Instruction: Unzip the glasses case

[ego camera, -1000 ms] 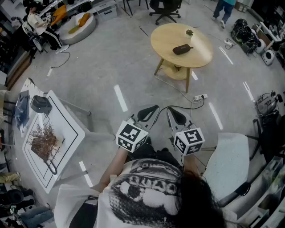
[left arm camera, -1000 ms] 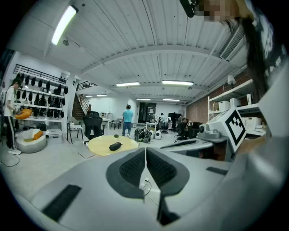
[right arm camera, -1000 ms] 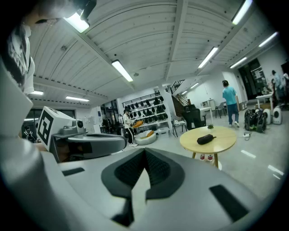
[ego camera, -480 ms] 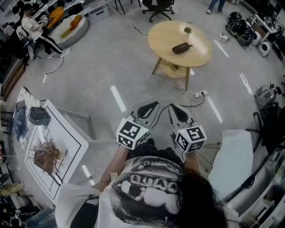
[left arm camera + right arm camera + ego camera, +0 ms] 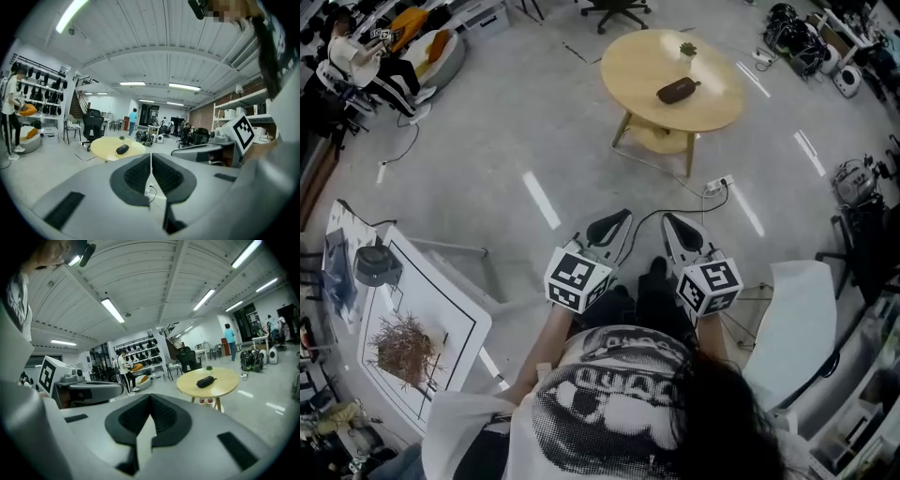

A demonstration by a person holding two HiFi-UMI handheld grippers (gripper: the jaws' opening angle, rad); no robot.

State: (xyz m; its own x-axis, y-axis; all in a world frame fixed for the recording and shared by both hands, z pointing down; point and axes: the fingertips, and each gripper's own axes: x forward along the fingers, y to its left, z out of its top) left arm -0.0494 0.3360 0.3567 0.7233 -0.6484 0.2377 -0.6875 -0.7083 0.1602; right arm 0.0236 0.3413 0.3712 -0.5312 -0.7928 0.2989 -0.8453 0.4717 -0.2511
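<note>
The glasses case [image 5: 677,90] is a dark oblong pouch lying on a round wooden table [image 5: 637,66], far ahead across the floor. It also shows in the left gripper view as the case [image 5: 122,149] and in the right gripper view as the case [image 5: 206,381]. My left gripper [image 5: 614,223] and right gripper [image 5: 675,228] are held side by side in front of the person's chest, pointing toward the table and well short of it. The left gripper [image 5: 151,157] and the right gripper [image 5: 150,399] are both shut, with nothing between their pads.
A small potted plant [image 5: 687,50] stands on the round table. A power strip [image 5: 715,186] and its cable lie on the floor beside the table leg. A white table [image 5: 441,309] with dried twigs is at the left, a white chair [image 5: 797,328] at the right.
The person has stepped forward, so the white table and chair slid back in the head view. Both grippers moved ahead with the person and stayed shut.
</note>
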